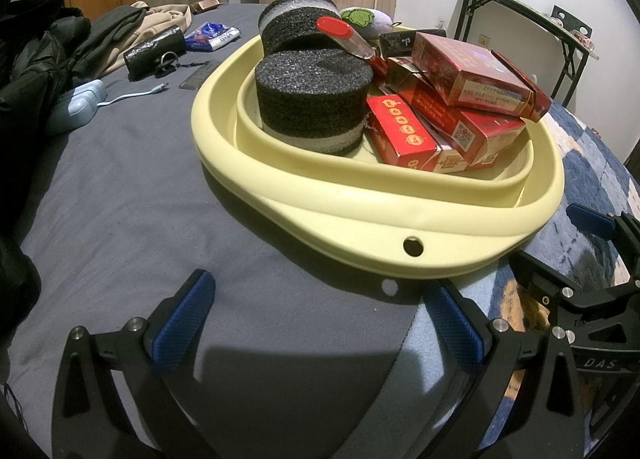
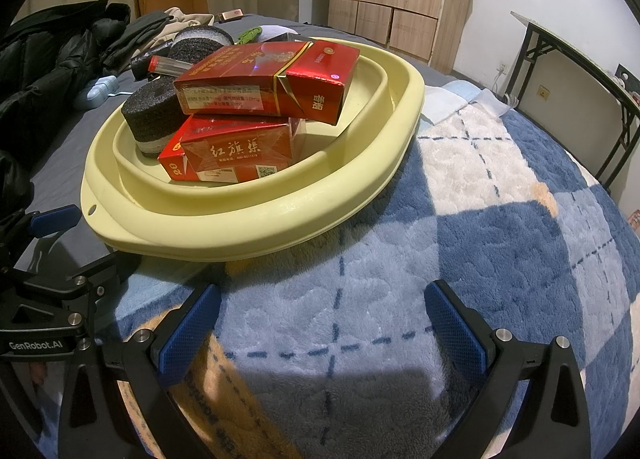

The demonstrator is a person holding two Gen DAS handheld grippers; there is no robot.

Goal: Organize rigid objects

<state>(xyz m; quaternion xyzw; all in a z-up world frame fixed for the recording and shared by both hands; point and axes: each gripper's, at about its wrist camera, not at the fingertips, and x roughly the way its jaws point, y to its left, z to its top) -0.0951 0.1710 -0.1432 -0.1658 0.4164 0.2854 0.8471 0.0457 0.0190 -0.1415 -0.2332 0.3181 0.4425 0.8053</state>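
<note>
A pale yellow basin (image 1: 360, 215) (image 2: 248, 231) sits on the bed. It holds two black foam cylinders (image 1: 312, 99) (image 2: 150, 107), several red cartons (image 1: 476, 79) (image 2: 264, 79) piled at its right side, and a clear tube with a red cap (image 1: 344, 33) (image 2: 168, 63) lying on the foam. My left gripper (image 1: 320, 319) is open and empty over the grey sheet, just short of the basin's near rim. My right gripper (image 2: 322, 323) is open and empty over the blue plaid blanket, to the basin's right; one of its blue pads (image 1: 590, 219) shows in the left wrist view.
Dark jackets (image 1: 36, 55) and beige clothing (image 1: 168, 19) lie at the bed's left. A black pouch (image 1: 154, 51), a blue-white packet (image 1: 212, 35), a light blue case with a cable (image 1: 80, 103) and a plush toy (image 1: 364, 19) lie beyond the basin. A folding table (image 2: 576, 67) stands at the right wall.
</note>
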